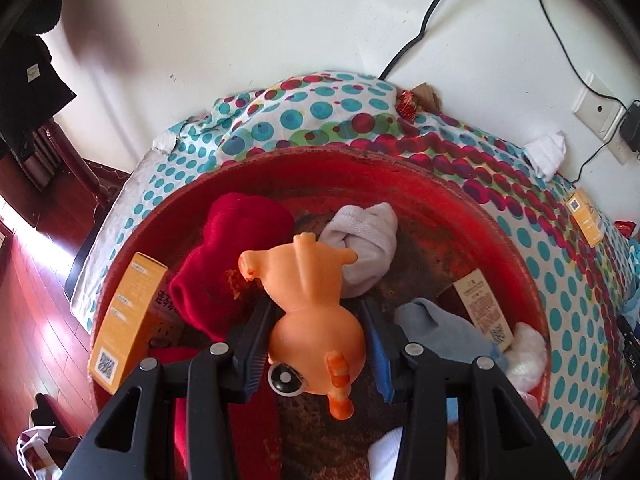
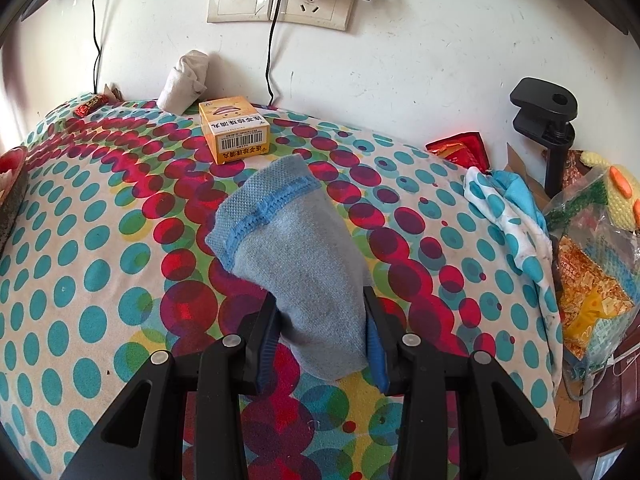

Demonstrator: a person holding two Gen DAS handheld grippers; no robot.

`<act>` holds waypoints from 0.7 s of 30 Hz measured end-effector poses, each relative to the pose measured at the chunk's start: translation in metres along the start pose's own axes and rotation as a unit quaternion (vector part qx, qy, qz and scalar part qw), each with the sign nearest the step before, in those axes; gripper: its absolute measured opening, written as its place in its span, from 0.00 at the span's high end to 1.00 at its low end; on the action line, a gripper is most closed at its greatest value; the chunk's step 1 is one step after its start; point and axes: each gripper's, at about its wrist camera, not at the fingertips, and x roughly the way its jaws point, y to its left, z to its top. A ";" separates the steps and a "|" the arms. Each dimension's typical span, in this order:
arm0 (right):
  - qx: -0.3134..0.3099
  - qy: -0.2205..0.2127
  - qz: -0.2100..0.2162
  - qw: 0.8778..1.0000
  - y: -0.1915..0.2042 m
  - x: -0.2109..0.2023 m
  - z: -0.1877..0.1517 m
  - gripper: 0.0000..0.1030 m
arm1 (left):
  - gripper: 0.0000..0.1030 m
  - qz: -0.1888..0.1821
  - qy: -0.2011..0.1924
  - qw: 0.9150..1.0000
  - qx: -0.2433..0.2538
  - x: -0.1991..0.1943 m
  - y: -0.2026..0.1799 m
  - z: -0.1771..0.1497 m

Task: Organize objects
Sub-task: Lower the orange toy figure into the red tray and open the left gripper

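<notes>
Above the red basin (image 1: 460,208), over its middle: orange toy (image 1: 308,300), clamped at the head between the left tongs (image 1: 316,344), body and legs pointing away from them toward the basin's far rim. Long axis runs along the tongs' line, tilted downward. Directly beneath and beyond it inside the basin: red sock (image 1: 240,256), white sock (image 1: 364,248), pale blue sock (image 1: 440,324), two boxes against the walls. Judged next move: release straight down (toy already within the rim). Right of the basin, over the spotted cloth (image 2: 100,260) of the desk: grey sock (image 2: 296,264), gripped near the toe by the right tongs (image 2: 320,344), cuff pointing away toward the yellow box (image 2: 236,132).
</notes>
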 end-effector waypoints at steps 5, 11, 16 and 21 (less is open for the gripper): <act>0.000 0.002 -0.004 1.000 -0.001 0.000 -0.001 0.64 | 0.56 0.005 -0.002 1.000 0.003 0.011 0.001 0.004; 0.001 0.003 -0.007 1.000 0.002 0.001 0.001 0.64 | 0.54 0.008 0.001 1.000 0.014 0.015 0.000 0.006; -0.002 0.003 -0.014 1.000 0.002 0.001 -0.001 0.64 | 0.48 0.002 -0.010 1.000 0.008 0.007 0.003 0.003; 0.000 0.004 -0.016 1.000 0.006 0.001 0.001 0.64 | 0.47 -0.007 -0.021 1.000 0.018 -0.007 0.002 0.000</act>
